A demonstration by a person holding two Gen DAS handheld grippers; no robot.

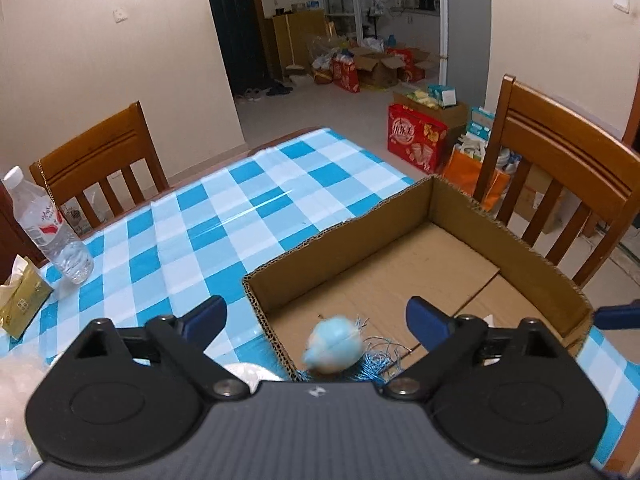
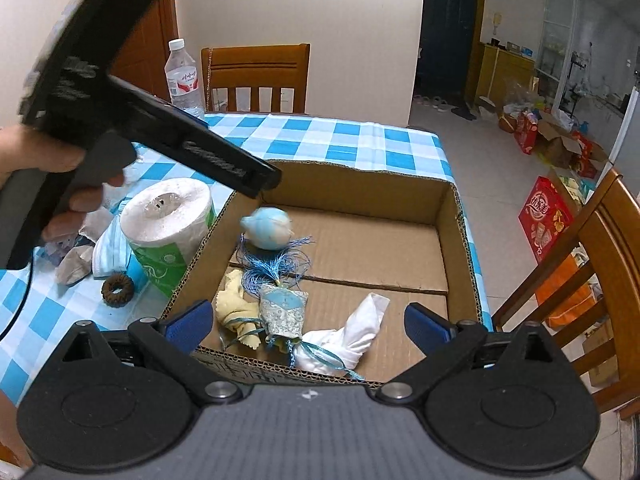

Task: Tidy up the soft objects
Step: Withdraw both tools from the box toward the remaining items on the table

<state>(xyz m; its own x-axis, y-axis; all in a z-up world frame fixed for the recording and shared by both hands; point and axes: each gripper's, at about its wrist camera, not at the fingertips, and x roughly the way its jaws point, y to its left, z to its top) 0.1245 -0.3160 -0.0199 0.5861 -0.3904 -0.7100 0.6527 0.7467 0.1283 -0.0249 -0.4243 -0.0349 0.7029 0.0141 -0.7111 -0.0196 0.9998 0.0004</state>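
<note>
**Release over box: blue-white pouch dropping in**

Worktop point(image 2: 384, 140), left to right in the right wrist view: crumpled wrappers, face mask point(image 2: 110, 250), brown knitted ring point(image 2: 117, 290) and paper roll point(image 2: 170, 220) all lie outside the cardboard box point(image 2: 460, 240), near its left wall. Left gripper point(image 1: 316, 316) hangs over the box's near-left corner, fingers spread wide and gripping nothing. Blue-and-white pouch point(image 2: 267, 227) shows blurred beneath it, inside the box by the left wall; whether it has landed I cannot tell. Already in the box: blue tassel point(image 2: 276, 266), yellow cloth point(image 2: 236, 308), patterned sachet point(image 2: 282, 312), white tied bundle point(image 2: 344, 344). Right gripper point(image 2: 306, 322) hovers over the box's near edge, fingers wide apart, empty.

Judgement: the placing step is just ending. The next move calls for a gripper to swing left, out of the box, and pick another soft item, likely the mask or ring, with fingers closing gently.
</note>
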